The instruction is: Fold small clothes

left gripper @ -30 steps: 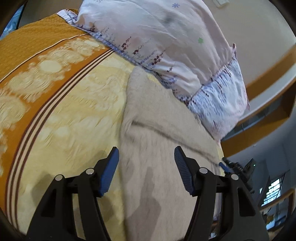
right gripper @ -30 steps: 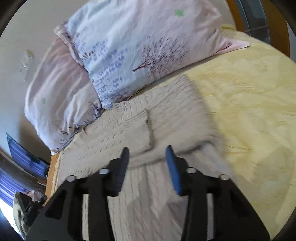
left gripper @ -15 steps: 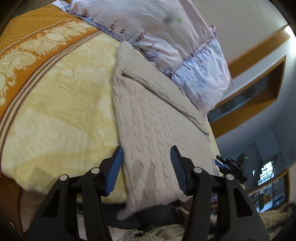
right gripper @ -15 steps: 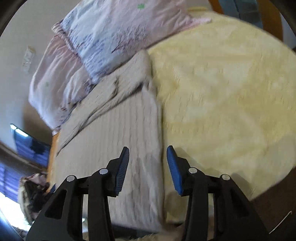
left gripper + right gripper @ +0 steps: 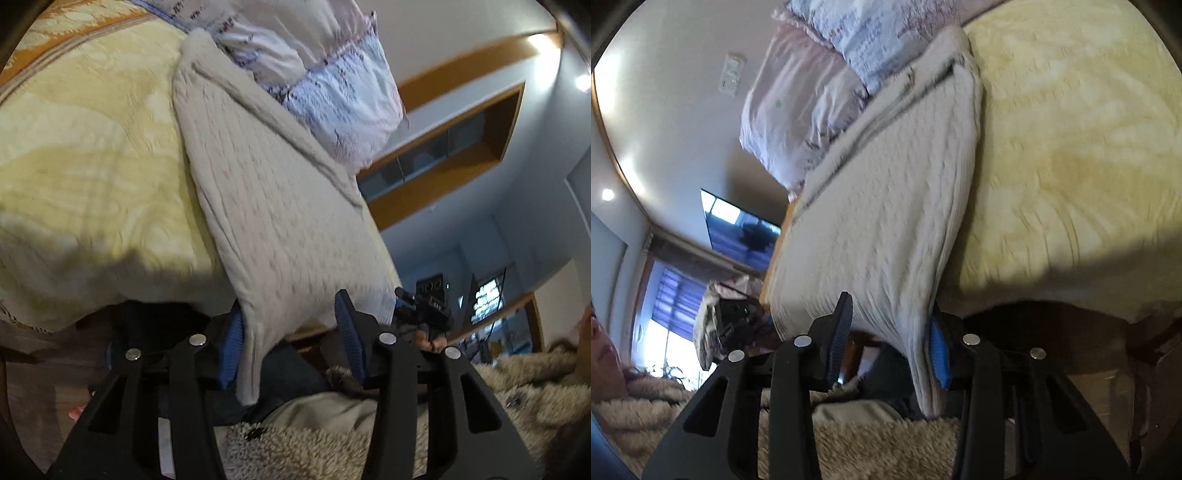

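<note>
A light grey cable-knit sweater lies lengthwise on the yellow bedspread, its near hem hanging over the bed's near edge. It also shows in the right wrist view. My left gripper is open, its blue pads on either side of the hem's left corner, which hangs between them. My right gripper is open around the hem's right corner; the cloth drapes against its right pad.
Floral pillows lie at the far end of the sweater, also in the right wrist view. A fuzzy beige coat fills the bottom of both views. A dark screen hangs on the wall.
Both grippers have pulled back from over the sweater's middle to its near hem at the bed's edge and dropped lower. Both stayed open, and the hem corners now sit between the pads.
</note>
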`<control>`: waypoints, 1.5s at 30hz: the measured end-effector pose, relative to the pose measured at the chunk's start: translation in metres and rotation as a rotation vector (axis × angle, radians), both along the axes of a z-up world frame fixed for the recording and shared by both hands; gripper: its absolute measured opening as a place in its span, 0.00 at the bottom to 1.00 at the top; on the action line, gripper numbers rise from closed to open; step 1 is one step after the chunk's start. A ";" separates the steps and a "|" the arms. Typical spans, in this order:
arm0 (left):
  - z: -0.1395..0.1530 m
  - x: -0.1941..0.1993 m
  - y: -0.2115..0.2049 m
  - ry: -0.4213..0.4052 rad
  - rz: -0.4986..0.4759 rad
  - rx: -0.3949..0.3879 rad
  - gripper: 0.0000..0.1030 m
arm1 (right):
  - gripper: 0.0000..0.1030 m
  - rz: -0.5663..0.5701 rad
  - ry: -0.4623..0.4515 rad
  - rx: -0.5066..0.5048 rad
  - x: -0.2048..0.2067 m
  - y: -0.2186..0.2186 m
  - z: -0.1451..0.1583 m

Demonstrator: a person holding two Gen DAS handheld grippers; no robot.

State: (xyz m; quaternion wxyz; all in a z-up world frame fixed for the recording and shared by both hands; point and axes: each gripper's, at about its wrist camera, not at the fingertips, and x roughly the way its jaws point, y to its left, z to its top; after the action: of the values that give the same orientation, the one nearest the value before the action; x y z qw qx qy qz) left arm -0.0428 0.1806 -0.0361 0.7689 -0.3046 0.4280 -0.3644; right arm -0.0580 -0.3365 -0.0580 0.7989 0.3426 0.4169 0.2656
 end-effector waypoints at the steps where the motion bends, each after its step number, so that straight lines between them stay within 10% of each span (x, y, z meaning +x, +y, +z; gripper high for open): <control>1: -0.003 0.000 -0.001 0.008 -0.007 0.003 0.45 | 0.39 0.009 0.011 -0.016 0.000 0.002 -0.004; 10: -0.024 0.011 -0.022 0.056 -0.039 0.068 0.37 | 0.38 0.044 0.062 -0.010 0.009 0.012 -0.038; 13: -0.026 0.013 -0.027 0.064 -0.056 0.081 0.21 | 0.09 0.083 0.031 -0.009 0.006 0.015 -0.035; 15: -0.025 0.011 -0.027 0.062 -0.074 0.081 0.08 | 0.08 0.122 -0.017 -0.025 0.000 0.020 -0.026; 27: 0.051 0.019 0.005 -0.187 0.021 0.065 0.06 | 0.07 -0.037 -0.433 -0.208 -0.002 0.024 0.082; 45: 0.124 0.143 -0.006 -0.224 0.288 0.250 0.05 | 0.07 -0.244 -0.616 -0.596 0.067 0.048 0.136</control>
State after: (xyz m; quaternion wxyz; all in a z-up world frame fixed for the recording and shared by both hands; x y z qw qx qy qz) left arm 0.1002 0.1746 0.0878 0.8876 -0.2227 0.3337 -0.2265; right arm 0.0085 -0.2888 0.0779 0.9752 0.0487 0.1742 0.1273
